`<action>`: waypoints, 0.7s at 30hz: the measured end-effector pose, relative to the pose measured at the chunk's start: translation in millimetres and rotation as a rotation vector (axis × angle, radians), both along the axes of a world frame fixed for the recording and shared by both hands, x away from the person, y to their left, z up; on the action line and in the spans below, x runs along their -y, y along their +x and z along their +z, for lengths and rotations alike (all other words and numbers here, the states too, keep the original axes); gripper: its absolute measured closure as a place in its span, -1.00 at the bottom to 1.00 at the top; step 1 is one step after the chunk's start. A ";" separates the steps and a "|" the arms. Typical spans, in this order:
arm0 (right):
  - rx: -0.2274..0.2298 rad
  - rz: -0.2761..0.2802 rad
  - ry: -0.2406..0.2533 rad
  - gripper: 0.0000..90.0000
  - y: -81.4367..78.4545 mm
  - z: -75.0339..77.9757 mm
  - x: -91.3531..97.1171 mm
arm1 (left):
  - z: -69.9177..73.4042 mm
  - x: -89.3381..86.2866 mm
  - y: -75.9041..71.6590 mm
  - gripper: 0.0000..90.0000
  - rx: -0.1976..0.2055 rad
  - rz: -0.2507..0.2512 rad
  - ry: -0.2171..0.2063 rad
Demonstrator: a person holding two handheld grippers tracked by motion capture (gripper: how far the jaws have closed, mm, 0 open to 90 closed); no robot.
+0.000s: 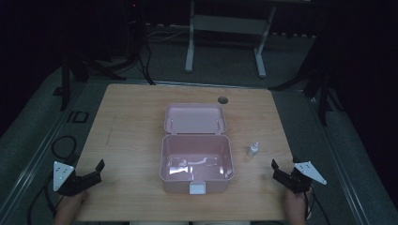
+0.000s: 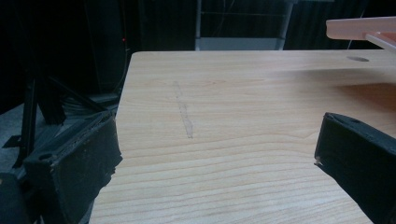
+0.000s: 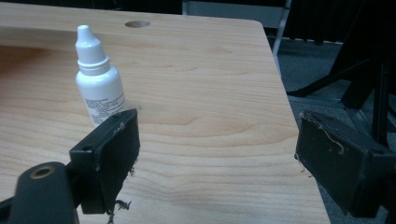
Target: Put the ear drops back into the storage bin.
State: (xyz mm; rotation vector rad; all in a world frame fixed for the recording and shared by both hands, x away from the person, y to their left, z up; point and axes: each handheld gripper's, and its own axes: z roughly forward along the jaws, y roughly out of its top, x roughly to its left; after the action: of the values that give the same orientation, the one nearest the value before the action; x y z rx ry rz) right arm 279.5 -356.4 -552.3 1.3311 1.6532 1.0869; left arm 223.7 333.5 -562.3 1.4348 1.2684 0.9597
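Table of pale wood comes first, with a round hole near its far edge. Box, pink and lidded, sits at the middle of it; its lid stands thrown back on the far side, and a white latch shows on the near wall. Inside there is a glossy sheen, but what lies there I cannot make out

Bottle, small and white with a dropper tip, stands upright on the table just right of the box, well apart from both tongs. Its label carries fine dark print, too small to read in the right gripper view, and no brand can be told

Left gripper rests at the near left corner of the table, held low and roughly level, pointing toward the box; its jaws stand wide apart with bare wood between them, as the left gripper view shows

Right gripper sits at the near right edge, held low and angled toward the bottle. Its jaws are spread wide with nothing between them; the bottle stands beyond the left-hand jaw in its own view, not touched
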 end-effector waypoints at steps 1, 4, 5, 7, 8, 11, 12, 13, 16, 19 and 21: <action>0.000 -0.002 -0.007 -0.70 0.3 -0.1 -0.6 | 0.0 0.1 0.0 -0.99 0.001 0.000 0.001; -0.008 -0.002 -0.013 -0.70 0.7 -0.1 -1.9 | 0.0 0.1 0.0 -0.99 0.001 -0.001 0.001; -0.008 -0.002 -0.013 -0.70 0.6 -0.1 -2.1 | 0.0 0.1 0.0 -0.99 0.001 -0.001 0.001; -0.015 0.003 0.004 -0.69 1.1 0.0 0.5 | 0.1 0.3 0.2 -0.99 -0.001 0.000 0.002; -0.019 0.008 0.014 -0.69 1.2 0.0 1.1 | 0.1 0.2 0.5 -0.99 -0.003 0.001 0.000; -0.029 0.007 0.022 -0.69 1.9 0.1 1.6 | 0.1 0.2 0.6 -0.99 -0.004 0.001 -0.001; -0.053 0.004 0.010 -0.70 4.5 -0.1 1.0 | 0.1 0.2 0.6 -0.99 -0.004 0.001 -0.001; -0.081 0.003 0.009 -0.71 6.5 -0.2 0.6 | 0.1 0.1 0.4 -0.99 -0.004 0.002 -0.001; -0.147 0.021 -0.005 -0.71 12.1 -0.5 -1.1 | 0.0 0.1 0.4 -0.99 -0.003 -0.001 0.000; -0.167 0.033 -0.010 -0.71 14.9 0.5 -2.4 | 0.0 0.2 0.0 -0.99 0.001 -0.003 0.000; -0.225 0.067 -0.019 -0.72 19.7 2.6 -4.1 | 0.0 -0.4 0.0 -0.99 -0.002 -0.003 -0.003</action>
State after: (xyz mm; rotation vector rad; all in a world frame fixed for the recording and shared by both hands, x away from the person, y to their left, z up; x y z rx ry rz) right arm 299.2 -352.3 -549.8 1.4380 1.8788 0.9855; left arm 223.7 333.9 -562.3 1.4348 1.2682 0.9547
